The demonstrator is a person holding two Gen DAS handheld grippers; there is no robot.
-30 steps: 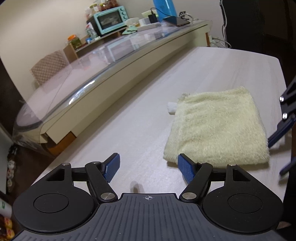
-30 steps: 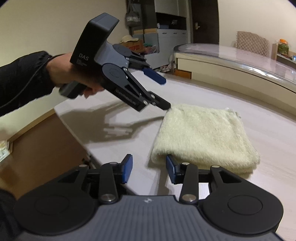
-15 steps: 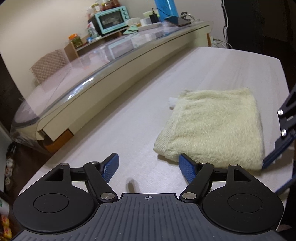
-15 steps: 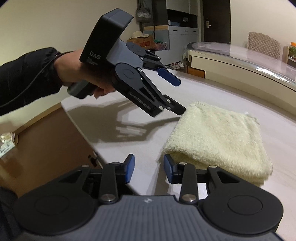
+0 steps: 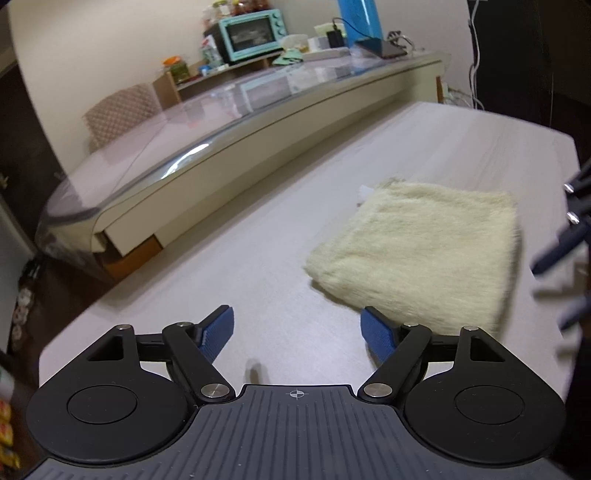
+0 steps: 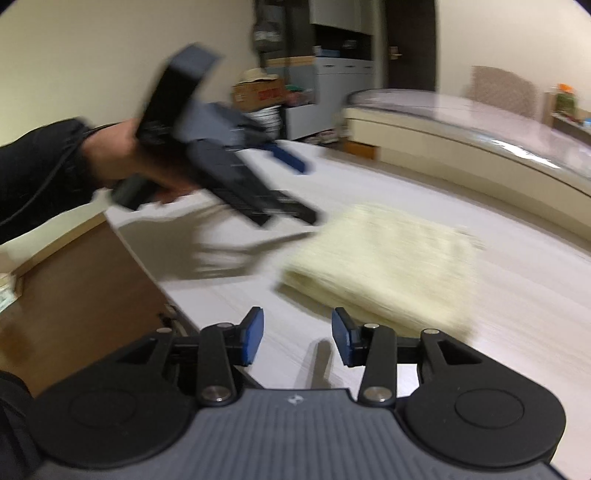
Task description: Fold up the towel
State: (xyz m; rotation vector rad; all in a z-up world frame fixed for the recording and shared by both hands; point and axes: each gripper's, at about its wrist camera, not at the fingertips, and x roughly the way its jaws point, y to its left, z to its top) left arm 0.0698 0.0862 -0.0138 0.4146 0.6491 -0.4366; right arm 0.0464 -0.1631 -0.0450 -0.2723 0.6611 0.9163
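A pale yellow fluffy towel (image 5: 417, 247) lies folded into a thick square on the light wooden table (image 5: 258, 258); it also shows in the right wrist view (image 6: 388, 266). My left gripper (image 5: 297, 330) is open and empty, just short of the towel's near left corner. My right gripper (image 6: 297, 336) is open and empty, near the towel's near edge, a little left of it. In the right wrist view the left gripper (image 6: 303, 192), held by a hand in a dark sleeve, hovers blurred above the table left of the towel. The right gripper's fingers (image 5: 561, 243) show at the left wrist view's right edge.
A long curved counter with a glass top (image 5: 229, 147) runs along the table's far side. A teal oven (image 5: 251, 33) and jars stand behind it. The table's edge (image 6: 147, 254) drops to a wooden floor on the left in the right wrist view.
Both grippers have drawn back from the towel and risen a little. The right gripper has opened wider. The towel lies still and folded.
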